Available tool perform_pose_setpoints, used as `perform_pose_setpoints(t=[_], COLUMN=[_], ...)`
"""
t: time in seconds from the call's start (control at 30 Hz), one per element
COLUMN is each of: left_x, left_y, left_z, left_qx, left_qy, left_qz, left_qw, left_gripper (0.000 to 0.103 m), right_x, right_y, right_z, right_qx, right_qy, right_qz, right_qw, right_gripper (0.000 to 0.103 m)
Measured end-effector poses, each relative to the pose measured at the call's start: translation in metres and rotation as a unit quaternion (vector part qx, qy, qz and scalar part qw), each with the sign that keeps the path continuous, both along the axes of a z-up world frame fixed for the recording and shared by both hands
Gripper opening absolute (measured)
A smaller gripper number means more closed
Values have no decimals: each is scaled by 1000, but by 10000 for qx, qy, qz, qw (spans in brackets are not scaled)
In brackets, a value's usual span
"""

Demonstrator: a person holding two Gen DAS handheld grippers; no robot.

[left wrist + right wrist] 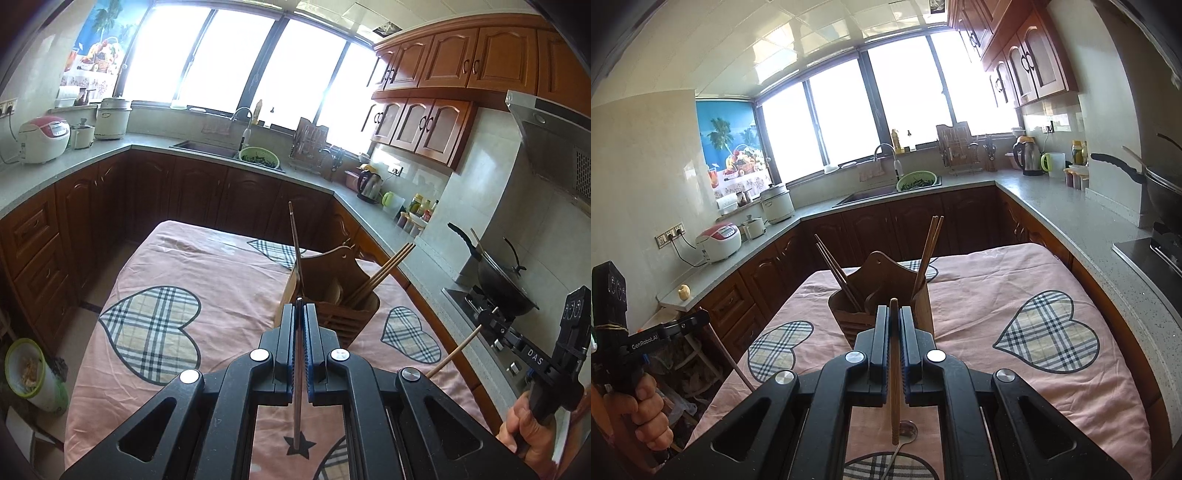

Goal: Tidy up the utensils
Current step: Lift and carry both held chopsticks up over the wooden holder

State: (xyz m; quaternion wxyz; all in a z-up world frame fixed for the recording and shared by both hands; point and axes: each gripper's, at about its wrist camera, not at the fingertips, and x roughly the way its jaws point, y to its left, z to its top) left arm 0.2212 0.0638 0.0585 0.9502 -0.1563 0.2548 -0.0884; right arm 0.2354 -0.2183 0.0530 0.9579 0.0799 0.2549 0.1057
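Holding 1 chopstick (295, 258) each — left gripper (300, 306) & right gripper (894, 310) clamped tight; drop tips straight into holder (886, 295), w/o snagging rim.

A home kitchen: wooden cabinets (448, 59), sink (875, 195) under the windows, rice cooker (43, 138), wok (506, 284) on the stove

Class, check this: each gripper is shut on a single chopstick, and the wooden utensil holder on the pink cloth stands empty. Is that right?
Not quite. The wooden utensil holder is not empty: chopsticks already stand in it, as the right wrist view shows. The rest holds: the left gripper and right gripper each clamp one chopstick.
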Motion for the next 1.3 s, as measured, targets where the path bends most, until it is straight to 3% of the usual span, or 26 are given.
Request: perform_pose_setpoints(t=[0.53,0.97,1.3], left_x=[31,79,126], left_y=[2,0,-6], left_z=[13,35,27], left_qx=[27,60,52], left_qy=[-363,-916,-1115], left_qz=[45,174,270], left_qw=[9993,9956,9934], left_gripper=[2,2,2], right_x=[25,70,107], right_y=[2,5,3], right_z=[16,51,61], right_qx=[58,118,126], right_qy=[-262,-767,-978], right_qz=[13,31,-118], right_qw=[9996,9970,9951], right_gripper=[5,5,5])
